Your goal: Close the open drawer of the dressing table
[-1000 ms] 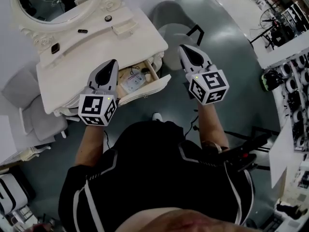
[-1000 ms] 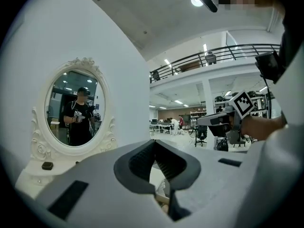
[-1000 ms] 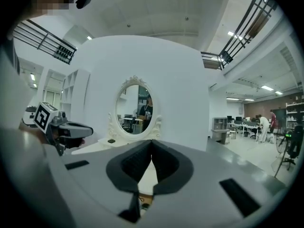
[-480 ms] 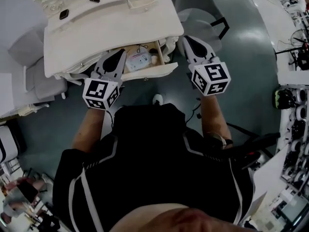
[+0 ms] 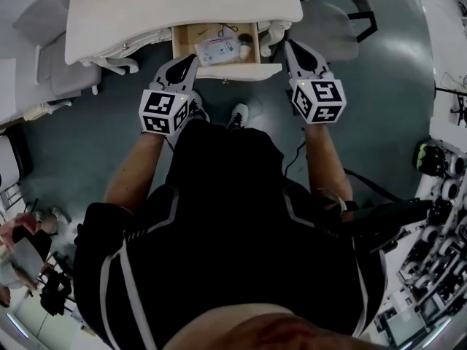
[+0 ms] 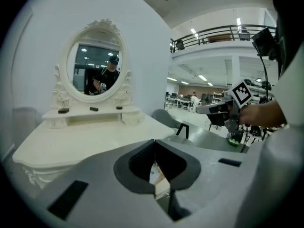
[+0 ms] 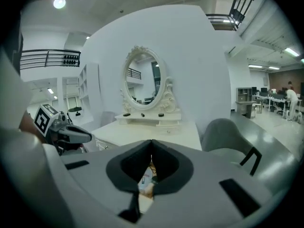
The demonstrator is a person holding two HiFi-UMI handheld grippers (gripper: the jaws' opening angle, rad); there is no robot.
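The dressing table (image 5: 146, 9) filled the upper left of the head view, with its open drawer (image 5: 244, 70) jutting out at upper centre, small items inside. The drawer was probably rigid wood, fairly light and sliding on runners, so best pushed flat on its pale front panel. The left gripper (image 5: 182, 70) hung just left of that panel and the right gripper (image 5: 295, 52) just right. Both had their jaws pressed together, holding nothing.
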